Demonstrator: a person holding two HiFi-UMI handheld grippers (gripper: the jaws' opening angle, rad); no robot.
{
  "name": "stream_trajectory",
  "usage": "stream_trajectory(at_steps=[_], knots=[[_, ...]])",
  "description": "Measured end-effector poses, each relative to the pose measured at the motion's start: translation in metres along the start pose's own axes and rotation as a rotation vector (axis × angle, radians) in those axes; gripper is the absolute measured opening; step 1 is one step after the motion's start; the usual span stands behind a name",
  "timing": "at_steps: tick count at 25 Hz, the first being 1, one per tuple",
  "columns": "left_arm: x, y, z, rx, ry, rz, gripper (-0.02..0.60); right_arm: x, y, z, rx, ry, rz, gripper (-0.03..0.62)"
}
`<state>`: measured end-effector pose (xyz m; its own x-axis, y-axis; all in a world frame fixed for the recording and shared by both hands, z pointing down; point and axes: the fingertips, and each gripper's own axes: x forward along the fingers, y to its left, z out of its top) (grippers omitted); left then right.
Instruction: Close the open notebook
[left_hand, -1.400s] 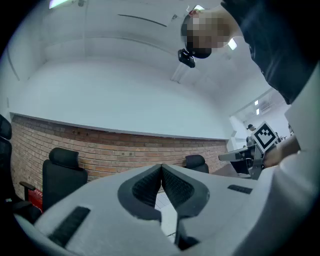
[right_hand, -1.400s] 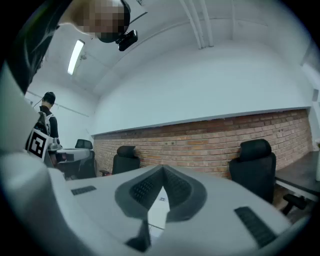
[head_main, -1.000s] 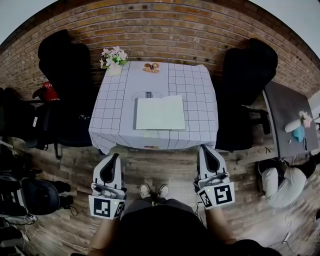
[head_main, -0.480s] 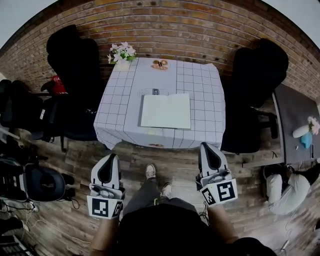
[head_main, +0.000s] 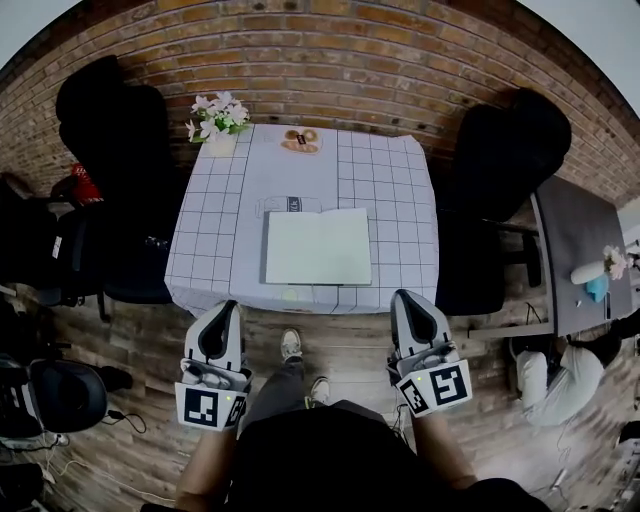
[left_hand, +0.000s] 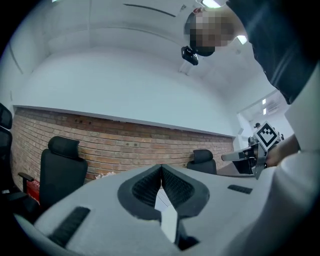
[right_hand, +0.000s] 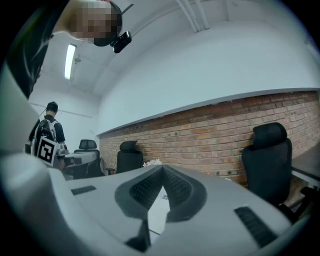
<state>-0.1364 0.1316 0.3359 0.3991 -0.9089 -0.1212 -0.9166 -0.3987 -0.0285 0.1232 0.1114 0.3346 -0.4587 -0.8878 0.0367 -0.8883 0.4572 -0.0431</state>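
Notebook (head_main: 318, 246) lies open on the checked table (head_main: 395, 190); left gripper (head_main: 227, 308) and right gripper (head_main: 404, 298) hover nearby, jaws together, empty

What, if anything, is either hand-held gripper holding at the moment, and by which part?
Nothing: the left hand-held gripper and the right hand-held gripper are both shut and empty, short of the notebook.

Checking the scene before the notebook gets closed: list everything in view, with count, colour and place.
notebook: one, white, open on the table's near half
table: one, white grid cloth, centre
flowers: one bunch, pink-white, table's far left corner
left chair: one, black, beside table
right chair: one, black, beside table
brick wall: one, red-brown, behind table
left gripper: one, grey, shut, empty, at table's near edge
right gripper: one, grey, shut, empty, at table's near edge
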Motion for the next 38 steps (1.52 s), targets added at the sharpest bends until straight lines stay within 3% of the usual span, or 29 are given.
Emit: stream_trajectory(at_steps=[12, 19, 24, 32, 35, 38], knots=[[0.096, 0.079, -0.018, -0.037, -0.007, -0.083, 0.026, 0.114, -0.008, 0.012, -0.013, 0.036, -0.045, 0.014], [0.122, 0.082, -0.047, -0.092, 0.078, -0.104, 0.026, 0.135, -0.025, -0.001, 0.005, 0.089, -0.062, 0.014], [0.136, 0.079, -0.053, -0.074, 0.087, -0.081, 0.026, 0.147, -0.046, -0.004, 0.020, 0.088, -0.048, 0.014], [0.142, 0.083, -0.133, -0.095, 0.292, -0.020, 0.026, 0.157, -0.073, -0.031, 0.050, 0.136, -0.042, 0.014], [0.141, 0.082, -0.175, -0.093, 0.391, -0.028, 0.026, 0.156, -0.081, -0.047, 0.065, 0.170, -0.044, 0.014], [0.140, 0.079, -0.225, -0.150, 0.511, -0.047, 0.026, 0.156, -0.089, -0.068, 0.102, 0.217, -0.037, 0.014]])
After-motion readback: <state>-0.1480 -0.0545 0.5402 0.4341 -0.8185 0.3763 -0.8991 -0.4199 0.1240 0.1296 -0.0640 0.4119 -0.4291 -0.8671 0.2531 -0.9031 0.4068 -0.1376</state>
